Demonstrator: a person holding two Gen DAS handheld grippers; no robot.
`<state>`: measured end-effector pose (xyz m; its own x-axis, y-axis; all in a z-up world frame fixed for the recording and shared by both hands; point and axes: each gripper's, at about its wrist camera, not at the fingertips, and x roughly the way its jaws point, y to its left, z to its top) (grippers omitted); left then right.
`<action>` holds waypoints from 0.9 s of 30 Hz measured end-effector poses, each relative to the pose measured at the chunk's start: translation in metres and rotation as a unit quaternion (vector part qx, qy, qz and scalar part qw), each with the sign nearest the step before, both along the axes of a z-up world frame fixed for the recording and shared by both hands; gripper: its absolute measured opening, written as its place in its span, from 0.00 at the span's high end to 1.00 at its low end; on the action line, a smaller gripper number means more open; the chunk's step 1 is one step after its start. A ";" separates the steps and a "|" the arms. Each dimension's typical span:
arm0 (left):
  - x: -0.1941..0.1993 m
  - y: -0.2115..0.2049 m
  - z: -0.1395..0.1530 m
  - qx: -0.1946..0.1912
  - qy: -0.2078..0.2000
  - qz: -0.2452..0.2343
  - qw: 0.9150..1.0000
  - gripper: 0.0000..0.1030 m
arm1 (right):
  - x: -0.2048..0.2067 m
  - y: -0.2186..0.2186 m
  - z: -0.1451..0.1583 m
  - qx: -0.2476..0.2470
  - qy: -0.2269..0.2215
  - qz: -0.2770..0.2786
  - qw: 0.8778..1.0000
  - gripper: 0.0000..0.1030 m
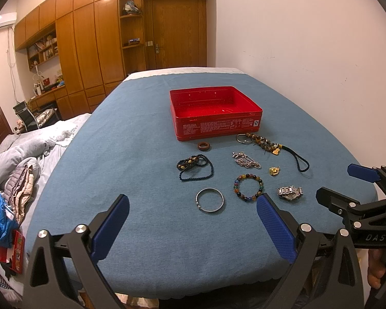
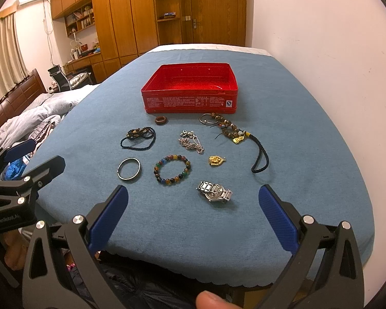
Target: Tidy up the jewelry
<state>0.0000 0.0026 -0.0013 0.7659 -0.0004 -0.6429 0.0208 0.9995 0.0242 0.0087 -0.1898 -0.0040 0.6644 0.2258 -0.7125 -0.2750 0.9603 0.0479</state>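
Claws first: the left claw [image 1: 193, 228] and the right claw [image 2: 193, 217] both hang wide open and hold nothing, low at the near edge of the blue worktop [image 1: 141, 141]. Right in front of the right claw lies the silver watch [image 2: 214, 192], its band lying sideways across the gap. The silver bangle [image 1: 209, 200] lies in front of the left claw. All the other jewelry sits between the watch and the empty red tin [image 2: 190, 92], farther back. I think the right claw is nearer the watch.
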 end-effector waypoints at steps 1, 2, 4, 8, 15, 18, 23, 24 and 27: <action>0.000 0.000 0.000 0.000 0.000 0.000 1.000 0.04 | 0.000 0.000 0.000 0.000 0.001 0.000 1.000 0.03; 0.000 0.000 0.000 0.000 0.000 0.000 1.000 0.04 | 0.000 0.000 0.000 0.000 0.001 0.000 1.000 0.03; 0.000 0.000 0.000 -0.001 0.000 0.000 1.000 0.04 | 0.000 0.000 0.000 -0.001 0.000 0.000 1.000 0.03; 0.000 0.000 0.000 0.000 0.000 0.000 1.000 0.04 | 0.000 0.001 0.000 -0.001 0.000 0.000 1.000 0.03; 0.000 0.000 0.000 0.000 0.000 0.000 1.000 0.04 | 0.000 0.001 -0.001 -0.001 0.000 0.000 1.000 0.03; 0.000 0.000 0.000 -0.001 0.000 0.000 1.000 0.04 | 0.001 0.002 -0.001 -0.001 0.001 0.000 1.000 0.03; 0.000 0.000 0.000 0.000 0.000 0.000 1.000 0.04 | 0.001 0.002 -0.001 -0.001 0.001 0.000 1.000 0.03; 0.000 0.000 0.000 -0.001 0.000 0.000 1.000 0.04 | 0.001 0.002 0.000 -0.002 0.000 0.000 1.000 0.03; 0.000 0.001 0.000 -0.001 0.001 0.000 1.000 0.04 | 0.002 0.001 0.001 -0.001 0.001 -0.001 1.000 0.03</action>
